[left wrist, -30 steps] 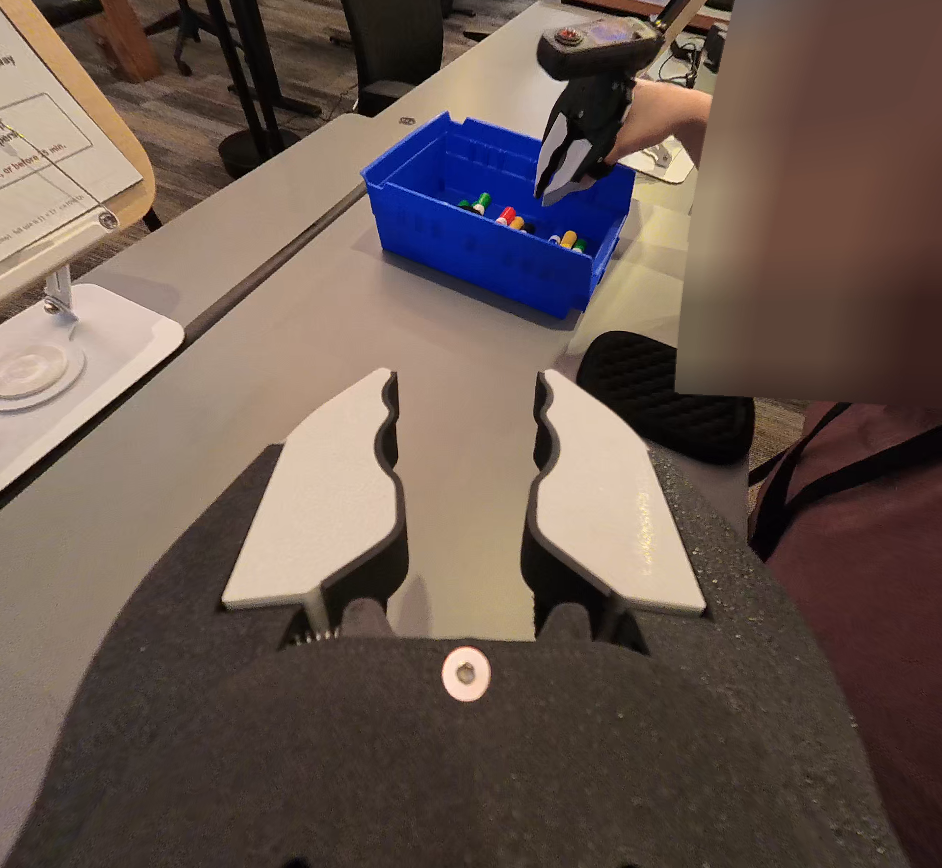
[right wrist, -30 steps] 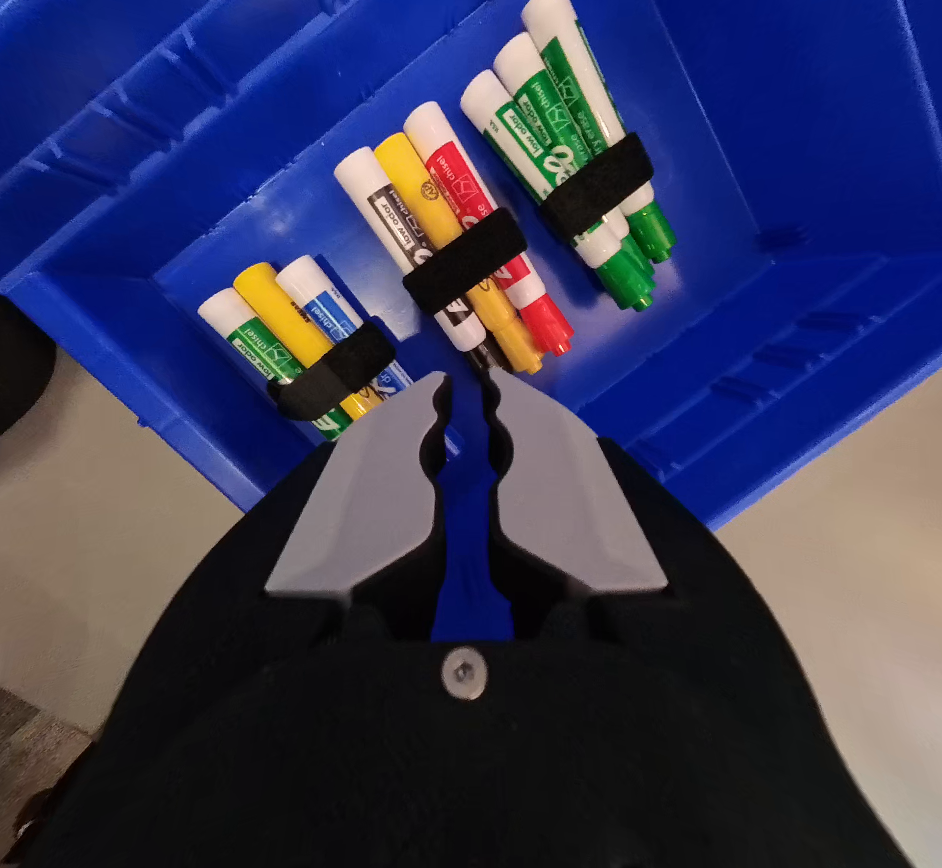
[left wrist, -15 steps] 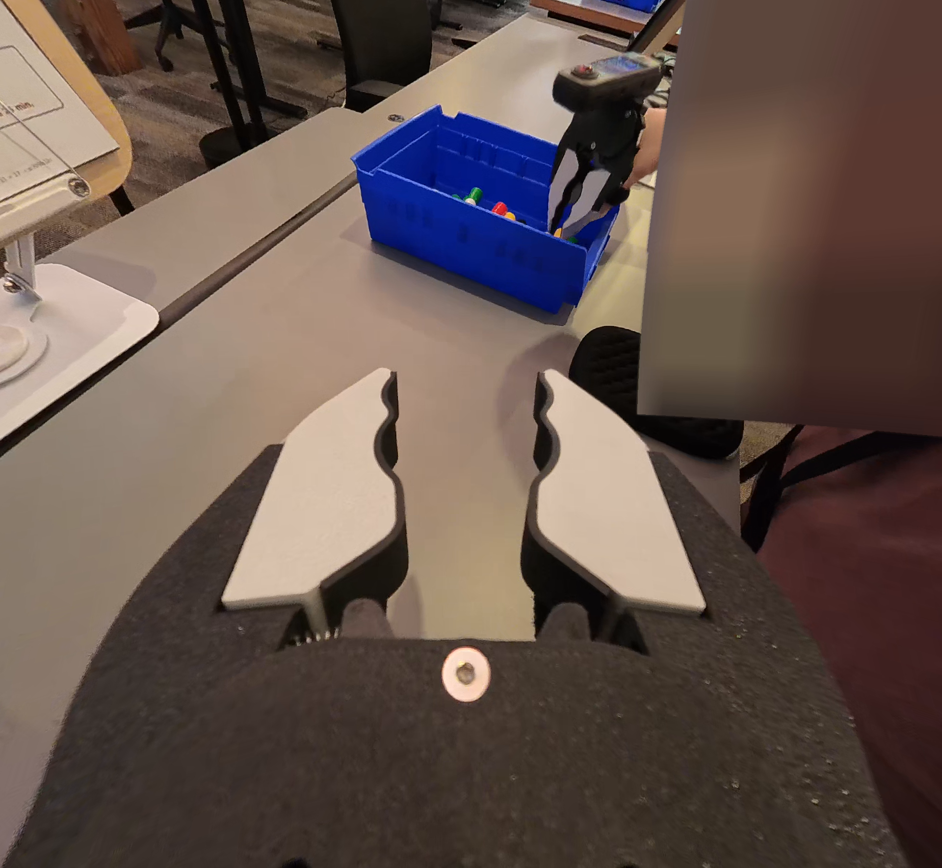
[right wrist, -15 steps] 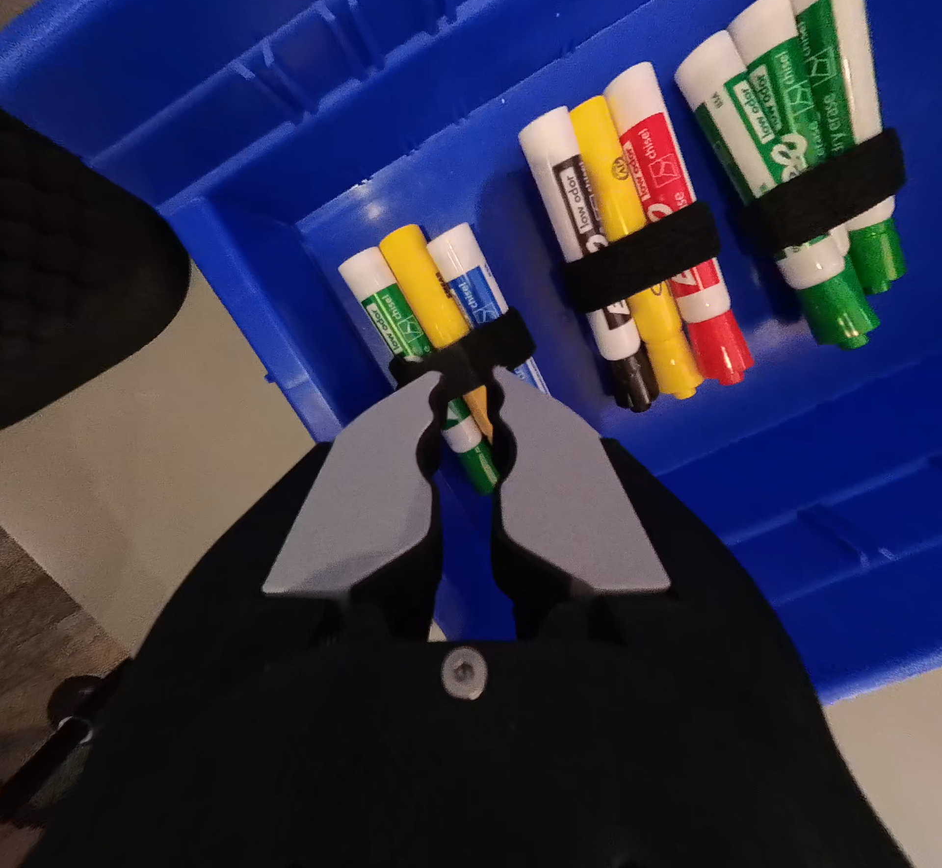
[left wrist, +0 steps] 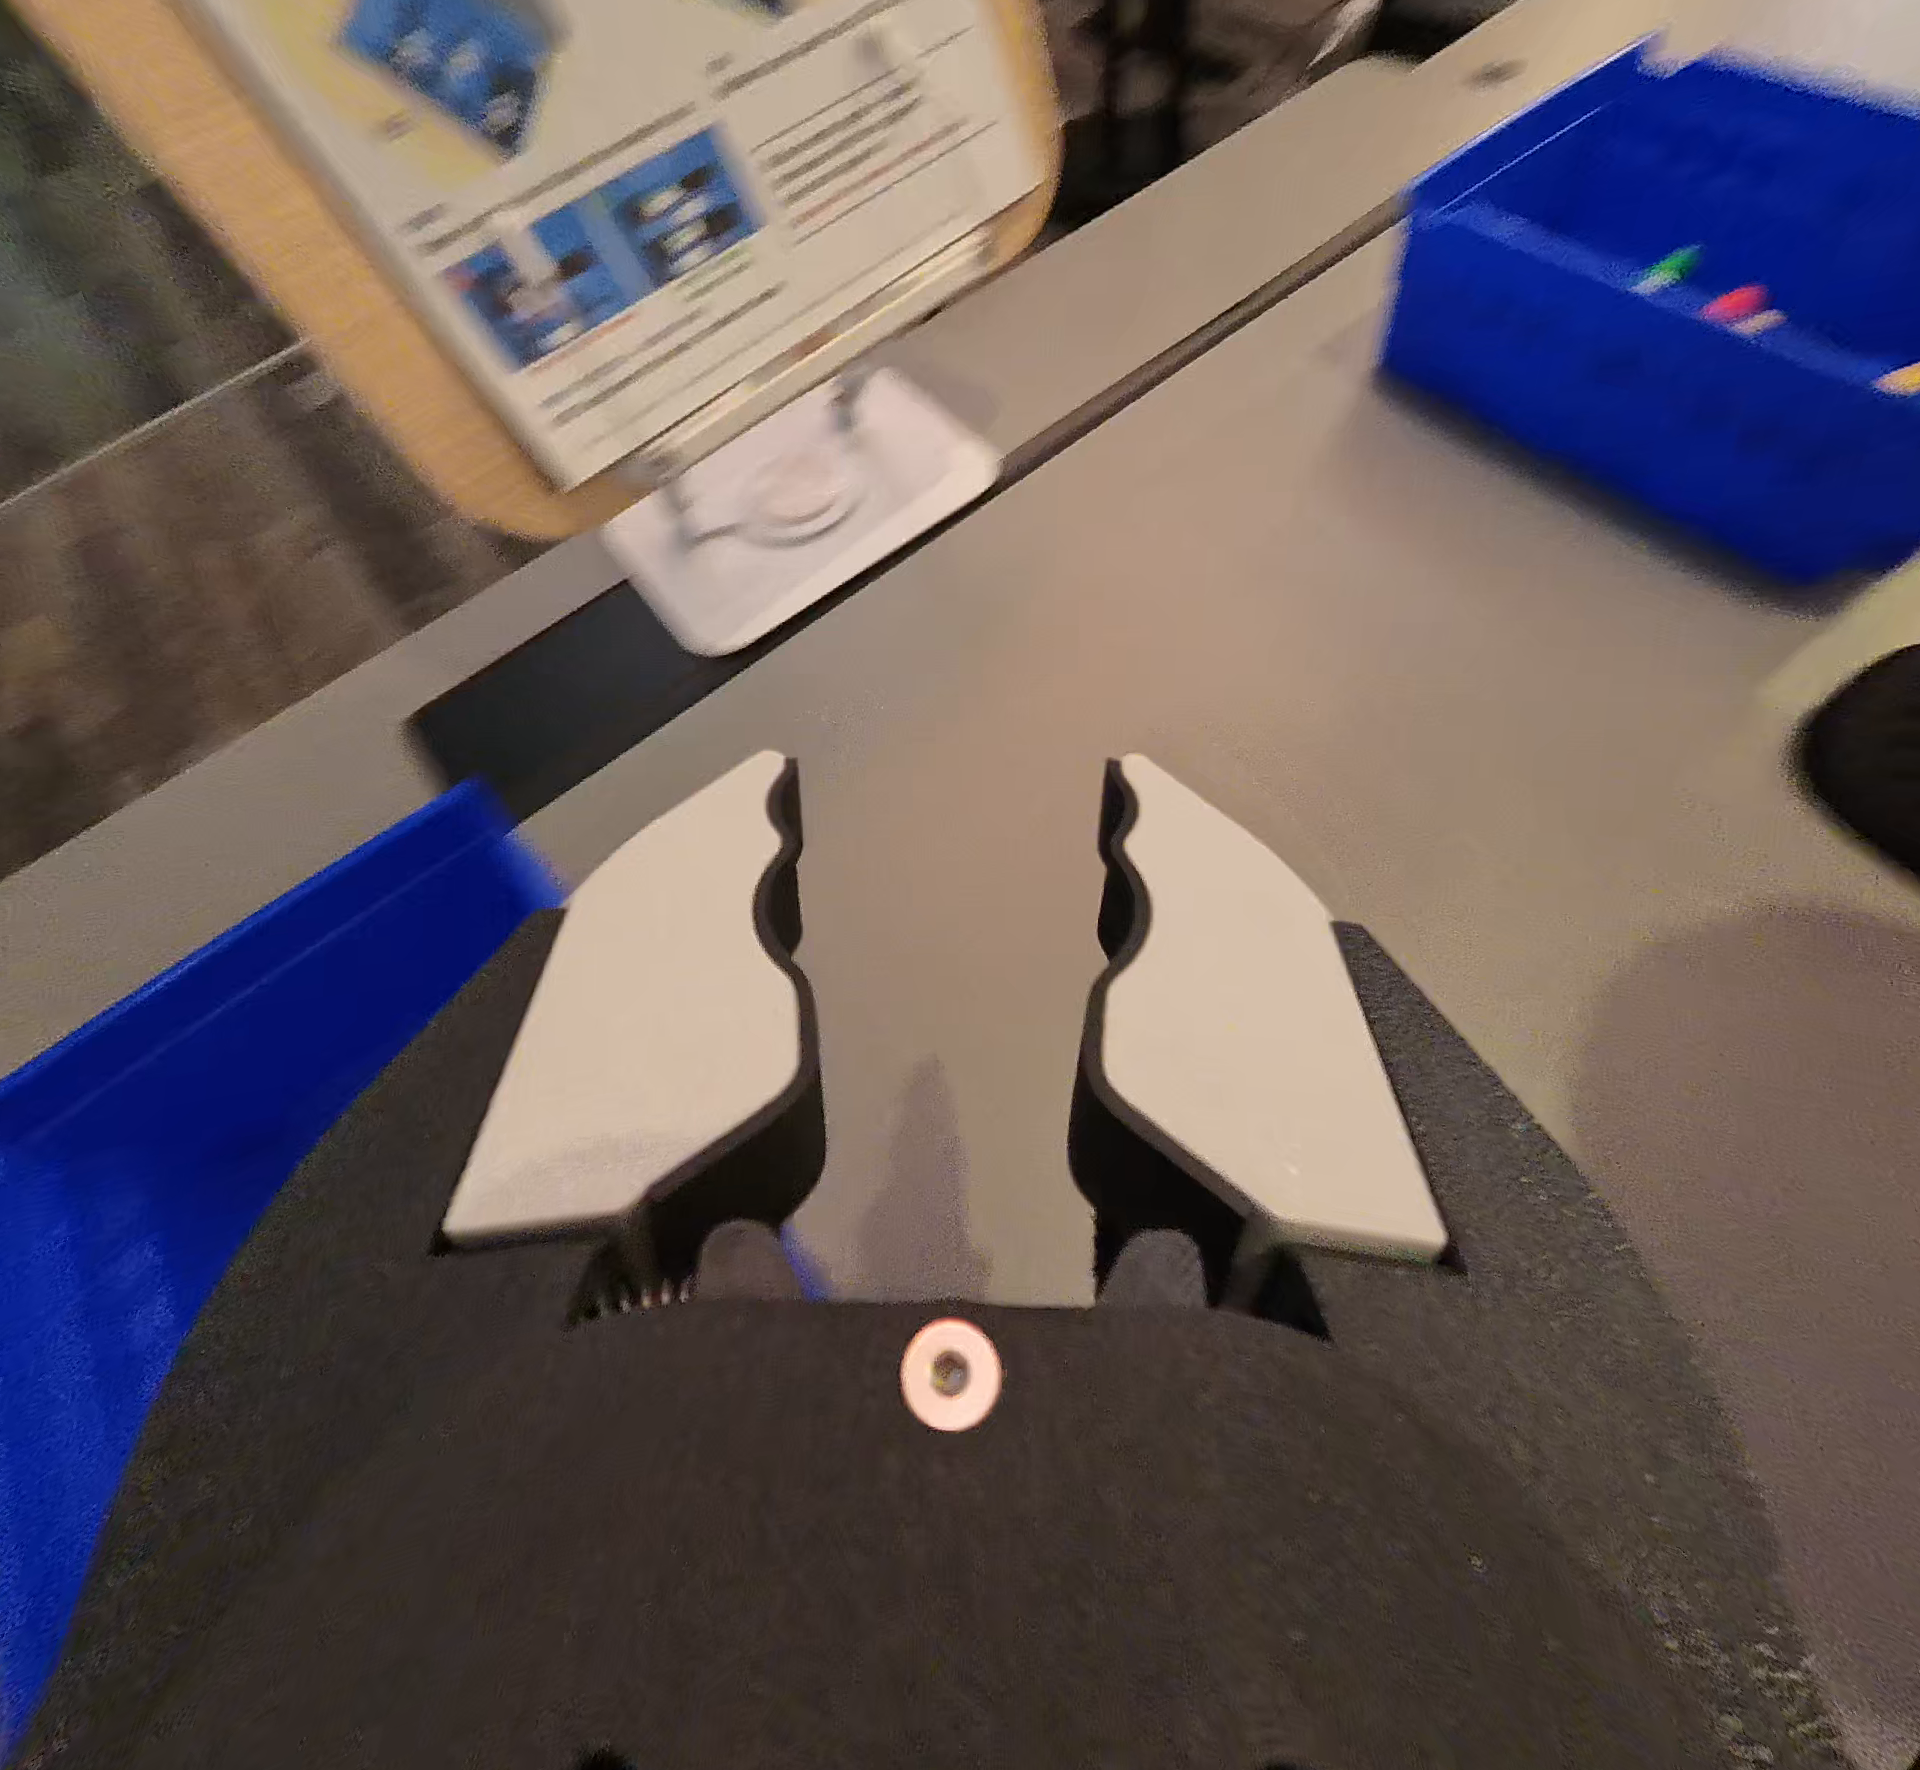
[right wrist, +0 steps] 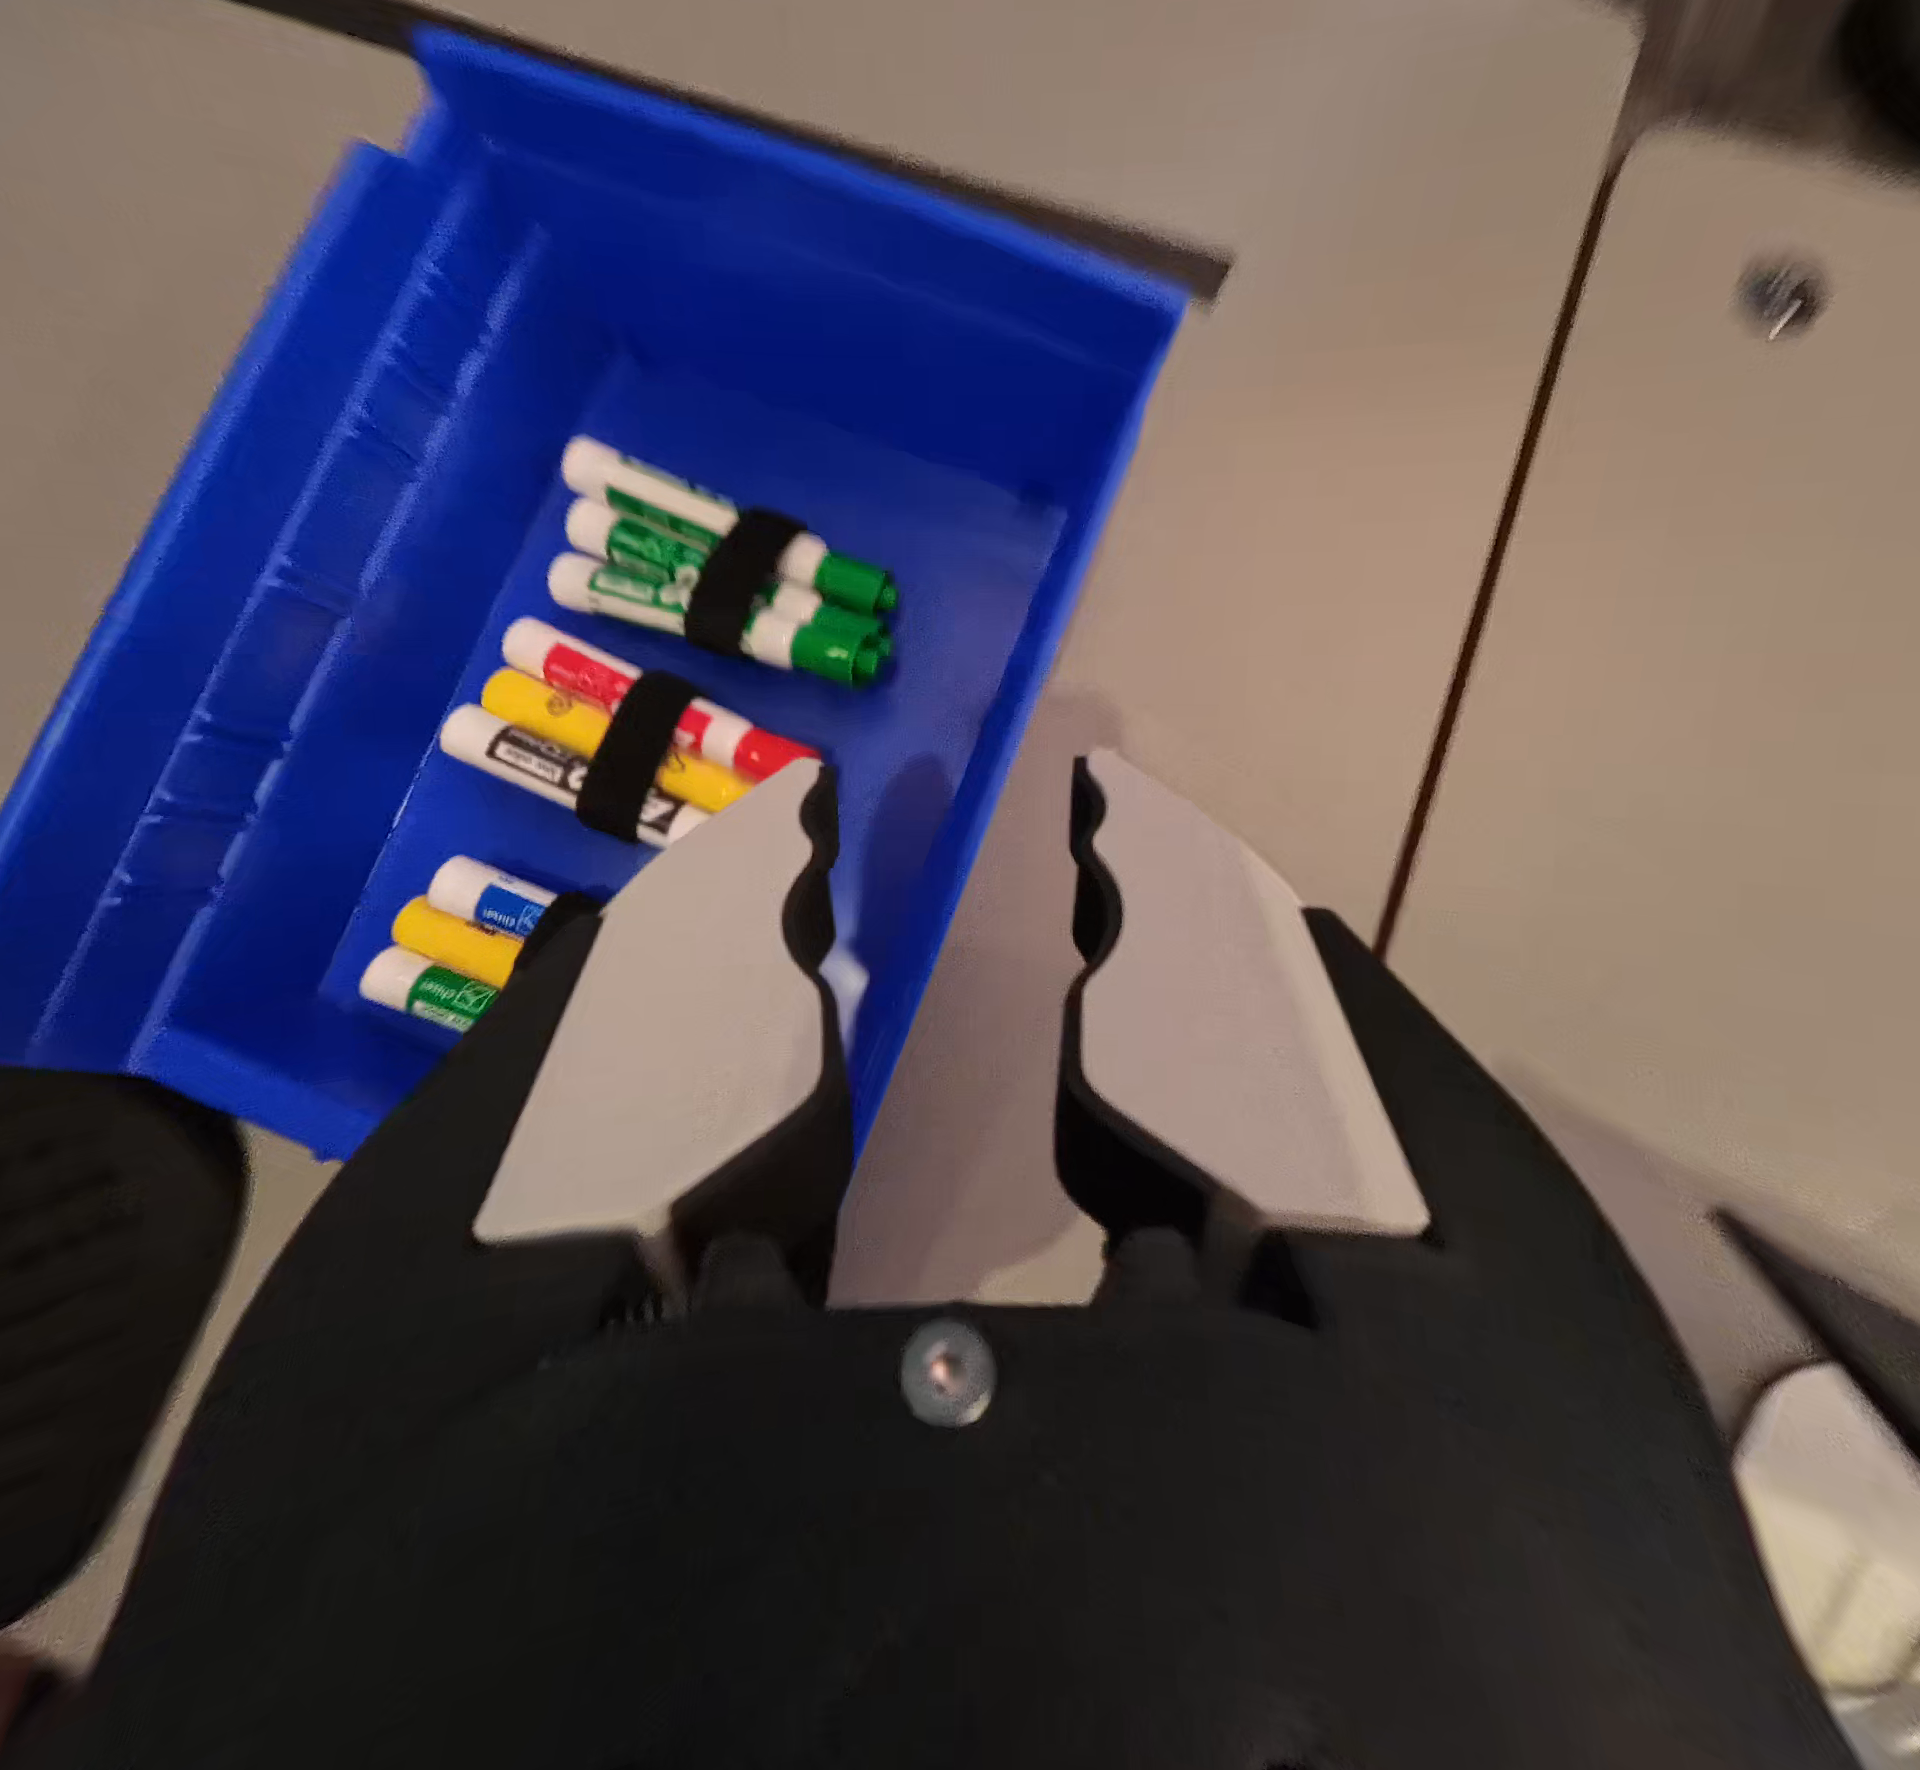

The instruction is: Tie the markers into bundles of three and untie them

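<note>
In the right wrist view a blue bin [right wrist: 312, 494] holds three marker bundles, each bound by a black strap: a green bundle [right wrist: 727, 572], a red, yellow and black bundle [right wrist: 613, 744], and a blue, yellow and green bundle [right wrist: 457, 951] partly hidden by my left finger. My right gripper [right wrist: 951, 775] is open and empty, raised above the bin's right edge. My left gripper [left wrist: 951, 770] is open and empty above the grey table [left wrist: 1299, 640]. The same bin [left wrist: 1621, 390] shows blurred at the right of the left wrist view, with marker tips [left wrist: 1704, 286] visible.
A second blue bin [left wrist: 208, 1024] lies at the lower left of the left wrist view. A wooden board with a printed sheet [left wrist: 582, 120] stands on a white base [left wrist: 810, 525]. A black padded object [left wrist: 1870, 785] sits at the table's right edge. One gripper's finger ends stand about 65 centimetres off the other's.
My right gripper opened, let the blue-yellow-green bundle lie in the bin and rose away. My left gripper swung left, so the board and a second bin came into view.
</note>
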A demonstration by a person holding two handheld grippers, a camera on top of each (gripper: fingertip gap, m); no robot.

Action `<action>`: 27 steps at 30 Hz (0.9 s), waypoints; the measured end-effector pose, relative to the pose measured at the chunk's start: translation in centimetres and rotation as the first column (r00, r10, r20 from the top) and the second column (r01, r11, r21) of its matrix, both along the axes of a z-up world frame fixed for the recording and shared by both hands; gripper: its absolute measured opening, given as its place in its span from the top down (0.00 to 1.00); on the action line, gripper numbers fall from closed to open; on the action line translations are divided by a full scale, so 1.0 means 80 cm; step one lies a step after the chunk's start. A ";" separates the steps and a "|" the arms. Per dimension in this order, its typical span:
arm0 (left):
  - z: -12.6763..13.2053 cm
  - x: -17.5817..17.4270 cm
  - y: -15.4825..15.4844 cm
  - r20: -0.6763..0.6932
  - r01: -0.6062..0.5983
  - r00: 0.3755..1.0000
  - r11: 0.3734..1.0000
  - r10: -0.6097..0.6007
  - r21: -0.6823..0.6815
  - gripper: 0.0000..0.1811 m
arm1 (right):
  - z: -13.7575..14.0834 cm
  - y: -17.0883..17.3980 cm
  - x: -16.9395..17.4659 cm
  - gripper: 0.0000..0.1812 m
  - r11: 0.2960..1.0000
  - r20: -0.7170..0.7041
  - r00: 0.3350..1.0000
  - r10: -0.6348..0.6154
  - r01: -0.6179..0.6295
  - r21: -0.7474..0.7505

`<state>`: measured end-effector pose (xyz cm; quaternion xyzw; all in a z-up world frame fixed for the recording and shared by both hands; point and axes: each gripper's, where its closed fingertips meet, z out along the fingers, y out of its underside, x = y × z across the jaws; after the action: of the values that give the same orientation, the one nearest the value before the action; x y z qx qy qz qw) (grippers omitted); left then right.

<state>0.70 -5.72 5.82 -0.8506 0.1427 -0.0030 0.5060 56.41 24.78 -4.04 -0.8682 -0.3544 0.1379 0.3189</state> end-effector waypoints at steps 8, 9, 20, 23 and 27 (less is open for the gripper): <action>-0.067 -0.200 -0.096 -0.110 -0.381 0.925 0.892 0.365 -0.242 0.56 | -0.086 -0.019 0.018 0.67 0.955 0.180 0.966 -0.186 0.221 -0.196; -0.074 -0.208 -0.102 -0.075 -0.369 0.929 0.890 0.363 -0.269 0.55 | -0.094 -0.018 0.023 0.67 0.955 0.240 0.952 -0.191 0.237 -0.180; -0.134 -0.298 -0.141 0.083 -0.418 0.861 0.791 0.502 -0.448 0.53 | -0.133 -0.032 0.017 0.93 0.893 0.342 0.927 -0.154 0.279 -0.353; -0.149 -0.318 -0.147 0.047 -0.447 0.847 0.758 0.529 -0.475 0.54 | -0.134 -0.033 0.015 0.95 0.873 0.311 0.936 -0.167 0.287 -0.394; -0.178 -0.342 -0.149 0.011 -0.464 0.831 0.704 0.556 -0.537 0.56 | -0.134 -0.033 0.014 0.95 0.866 0.291 0.941 -0.173 0.287 -0.410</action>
<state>-26.62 -17.64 -8.39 -0.9559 -0.1493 0.0261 0.2517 57.57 22.13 -14.79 -0.9644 -0.2430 0.0680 0.0793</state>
